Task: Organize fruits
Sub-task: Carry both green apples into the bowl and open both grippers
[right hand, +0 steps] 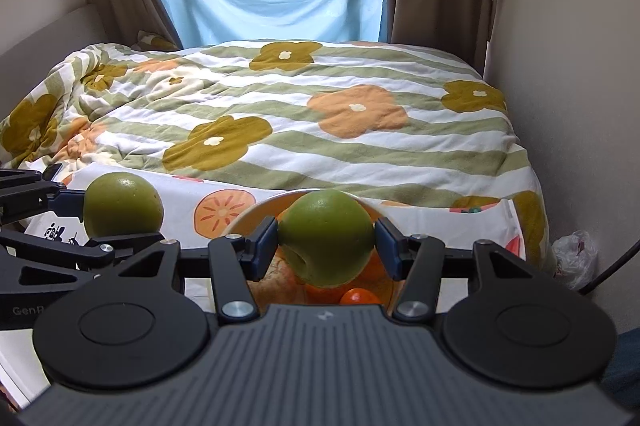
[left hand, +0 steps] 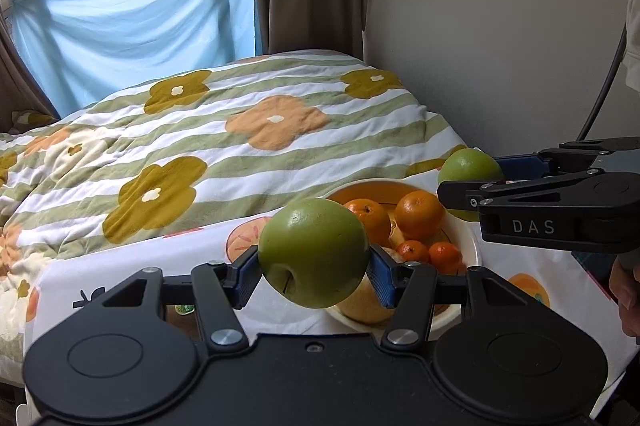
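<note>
Both claws pinching green apples: left gripper [left hand: 313, 262] one apple [left hand: 314, 252], right gripper [right hand: 326, 246] another [right hand: 327, 237], above fruit bowl [left hand: 474, 246]; flowered quilt [right hand: 304, 114] beyond, far.

We can read "DAS" in pale capital letters on the black side of the right gripper [left hand: 472, 182], where it comes in from the right edge of the left wrist view. In the right wrist view, the body of the left gripper [right hand: 120, 216] at the left edge carries the letters "GenR", cut off by the other gripper in front. Dark printed characters on the white cloth [right hand: 60, 230] near that edge are too small for us to read.
</note>
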The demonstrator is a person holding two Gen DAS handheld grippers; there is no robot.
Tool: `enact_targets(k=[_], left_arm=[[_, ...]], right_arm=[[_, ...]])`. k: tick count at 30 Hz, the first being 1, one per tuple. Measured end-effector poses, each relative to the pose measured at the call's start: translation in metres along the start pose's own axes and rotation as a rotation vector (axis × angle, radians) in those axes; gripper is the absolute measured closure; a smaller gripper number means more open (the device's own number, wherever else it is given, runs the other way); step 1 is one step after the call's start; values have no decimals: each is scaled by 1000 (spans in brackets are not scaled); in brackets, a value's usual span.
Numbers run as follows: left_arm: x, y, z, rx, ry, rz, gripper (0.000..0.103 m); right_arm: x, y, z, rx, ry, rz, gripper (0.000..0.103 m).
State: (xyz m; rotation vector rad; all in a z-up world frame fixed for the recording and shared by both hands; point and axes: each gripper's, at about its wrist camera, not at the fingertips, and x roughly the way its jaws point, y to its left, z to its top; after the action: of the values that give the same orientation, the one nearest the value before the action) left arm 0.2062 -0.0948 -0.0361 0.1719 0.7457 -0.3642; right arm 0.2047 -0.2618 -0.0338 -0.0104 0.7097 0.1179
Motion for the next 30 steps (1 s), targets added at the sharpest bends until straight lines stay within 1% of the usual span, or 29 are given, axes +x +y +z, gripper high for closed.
enact_targets(k=[8,19,24,30], left_arm=[[47,-14,24,-19,33,41,43],[106,-11,23,-33,140,82,43],[119,-8,18,-41,179,85,43],[125,-5,17,-61,203,71,42]], right_arm=[[36,-32,12,-21,21,43,36],[88,-49,23,-21,43,84,36],[104,-50,23,-15,58,105,36],[112,-49,22,-9,66,112,36]])
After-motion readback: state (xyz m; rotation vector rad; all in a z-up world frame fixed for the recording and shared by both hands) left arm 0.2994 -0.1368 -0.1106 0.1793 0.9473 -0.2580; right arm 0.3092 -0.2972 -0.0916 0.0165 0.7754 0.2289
